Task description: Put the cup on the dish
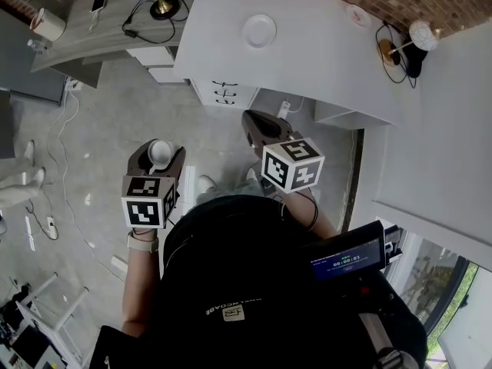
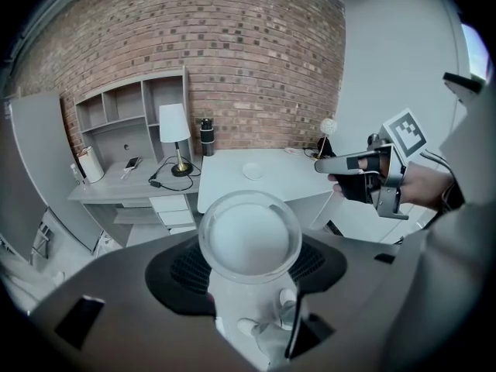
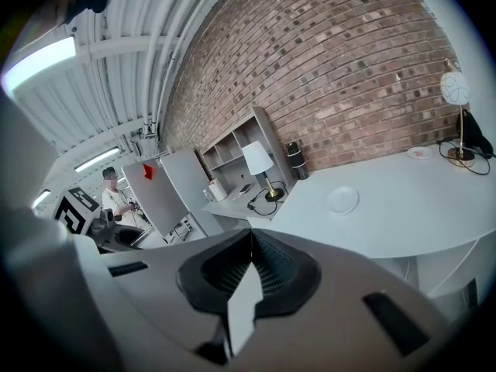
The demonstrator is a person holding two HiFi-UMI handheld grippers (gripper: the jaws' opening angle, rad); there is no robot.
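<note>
left gripper (image 1: 157,158) clamping the white cup (image 2: 249,242) by its wall, mouth up, above the floor | right gripper (image 3: 246,289) hovering alongside, jaws pressed together on nothing | cup probably light, rigid, slick, breakable: gripping low on the wall seems safest | dish (image 1: 259,31) sitting well ahead on the white table (image 1: 327,56)
</note>
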